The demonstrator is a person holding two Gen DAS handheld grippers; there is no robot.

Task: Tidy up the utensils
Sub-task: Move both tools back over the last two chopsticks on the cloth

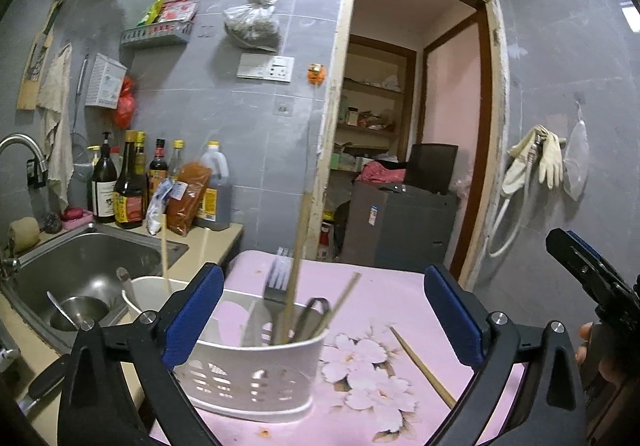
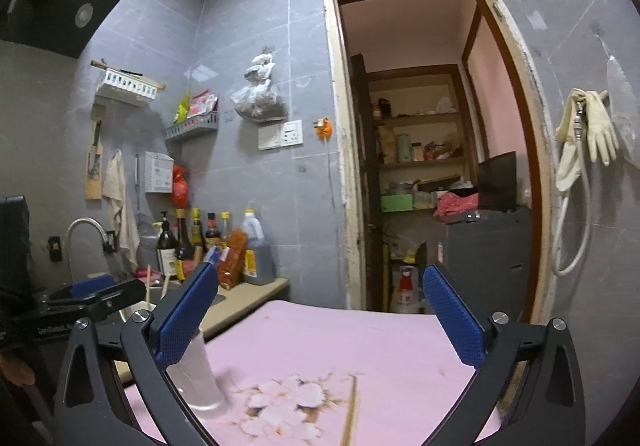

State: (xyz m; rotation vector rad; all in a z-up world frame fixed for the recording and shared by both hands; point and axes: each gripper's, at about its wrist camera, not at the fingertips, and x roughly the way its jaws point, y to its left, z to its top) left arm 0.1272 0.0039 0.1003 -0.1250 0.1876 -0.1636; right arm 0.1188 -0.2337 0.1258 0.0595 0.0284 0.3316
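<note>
White perforated plastic forms the holder (image 1: 256, 378) on our pink floral surface (image 1: 400, 298), at six o'clock between the wide, empty left claw (image 1: 320, 322). Inside, a dark fork (image 1: 276, 282) and wooden chopsticks (image 1: 298, 258) stand upright; a loose chopstick (image 1: 422, 366) lies at four o'clock, slanting away.

From the right wrist, our right claw (image 2: 320, 320) gapes wide, empty; that chopstick (image 2: 350, 412) points away at six o'clock.

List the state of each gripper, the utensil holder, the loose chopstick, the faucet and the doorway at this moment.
left gripper: open, nothing between its pads
right gripper: open, holding nothing
utensil holder: upright on the pink table, holding a fork, chopsticks and a dark-handled tool
loose chopstick: lying flat on the table, outside the holder
faucet: no water visible
doorway: open
</note>
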